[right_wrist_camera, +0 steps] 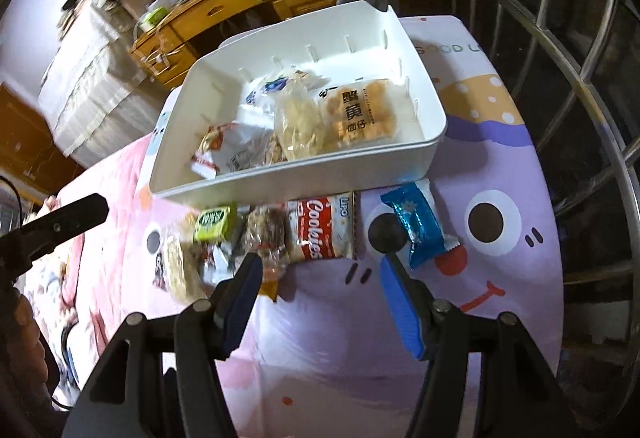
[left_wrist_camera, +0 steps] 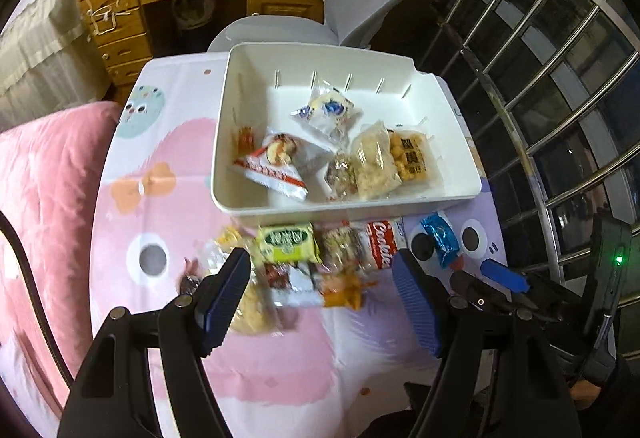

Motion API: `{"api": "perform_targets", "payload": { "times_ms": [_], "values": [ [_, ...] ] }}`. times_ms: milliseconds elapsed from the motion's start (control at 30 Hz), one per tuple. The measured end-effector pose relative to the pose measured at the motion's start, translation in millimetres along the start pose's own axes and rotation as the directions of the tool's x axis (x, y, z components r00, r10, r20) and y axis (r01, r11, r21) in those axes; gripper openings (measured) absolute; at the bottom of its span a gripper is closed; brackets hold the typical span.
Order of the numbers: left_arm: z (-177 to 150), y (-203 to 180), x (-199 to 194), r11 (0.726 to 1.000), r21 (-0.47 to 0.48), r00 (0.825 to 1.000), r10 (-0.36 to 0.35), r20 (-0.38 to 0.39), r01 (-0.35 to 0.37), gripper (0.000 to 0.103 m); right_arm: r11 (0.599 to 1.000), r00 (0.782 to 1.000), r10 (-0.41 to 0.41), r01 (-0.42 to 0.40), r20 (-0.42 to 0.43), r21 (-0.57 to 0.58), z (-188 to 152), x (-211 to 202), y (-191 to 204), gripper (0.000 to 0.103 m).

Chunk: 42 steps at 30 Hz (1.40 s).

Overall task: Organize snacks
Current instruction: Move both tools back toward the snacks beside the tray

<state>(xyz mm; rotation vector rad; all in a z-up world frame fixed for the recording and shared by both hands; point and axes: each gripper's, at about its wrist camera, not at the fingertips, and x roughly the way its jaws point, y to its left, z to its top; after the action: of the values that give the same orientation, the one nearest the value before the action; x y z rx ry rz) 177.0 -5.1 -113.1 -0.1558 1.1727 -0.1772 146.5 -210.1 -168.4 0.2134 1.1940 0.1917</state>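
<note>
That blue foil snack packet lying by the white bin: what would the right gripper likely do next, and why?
Probably ease the open right gripper forward and rightward over the blue foil snack packet. It lies apart from the pile, outside the white plastic bin, nearest that gripper.

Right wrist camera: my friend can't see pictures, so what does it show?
An open gripper hovers empty over a row of snack packets on a cartoon tablecloth, nearest a red Cookies packet and a blue wrapper. Behind them, a white bin already holds several snacks.
</note>
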Motion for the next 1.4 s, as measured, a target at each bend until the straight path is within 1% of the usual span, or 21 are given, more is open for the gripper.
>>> {"api": "perform_targets", "payload": {
  "times_ms": [167,367,567,700,867,1000,1167,1400],
  "values": [
    [-24.1,-21.7,1.6,0.998,-0.061,1.000,0.019,-0.004,-0.019,0.072,0.995,0.999,0.025,-0.028,-0.025,-0.091,-8.5,-4.4,-15.0,0.062],
    [-54.7,-47.5,6.7,0.993,-0.109,0.999,0.038,-0.007,-0.039,0.072,0.985,0.998,0.045,-0.051,-0.035,-0.165,-19.6,-9.5,-33.8,0.062],
    [-77.2,-60.9,9.9,0.990,-0.138,0.999,0.046,0.013,-0.043,0.072,0.974,0.998,0.047,-0.055,-0.042,-0.220,-28.1,-7.1,-50.7,0.062],
    [-85.2,-62.9,11.1,0.988,-0.146,0.998,0.061,0.031,-0.056,0.072,0.969,0.999,0.041,-0.046,-0.025,-0.245,-32.8,-5.1,-56.5,0.062],
    [-89.6,-66.8,16.4,0.988,-0.113,0.992,0.109,0.067,-0.101,0.072,0.957,1.000,0.023,-0.026,-0.013,-0.288,-37.5,5.2,-55.7,0.062],
    [-87.5,-67.8,27.0,0.989,-0.093,0.990,0.119,0.074,-0.112,0.072,0.947,1.000,0.004,-0.011,-0.021,-0.320,-40.9,17.1,-53.2,0.062],
    [-80.9,-73.5,44.7,0.991,-0.035,0.984,0.135,0.119,-0.132,0.072,0.936,1.000,-0.018,0.014,-0.009,-0.351,-40.2,27.2,-51.3,0.062],
    [-58.3,-73.5,82.1,0.993,-0.006,0.988,0.119,0.098,-0.119,0.072,0.920,0.998,-0.061,0.057,0.002,-0.387,-35.9,42.9,-50.6,0.062]
  ]
}}
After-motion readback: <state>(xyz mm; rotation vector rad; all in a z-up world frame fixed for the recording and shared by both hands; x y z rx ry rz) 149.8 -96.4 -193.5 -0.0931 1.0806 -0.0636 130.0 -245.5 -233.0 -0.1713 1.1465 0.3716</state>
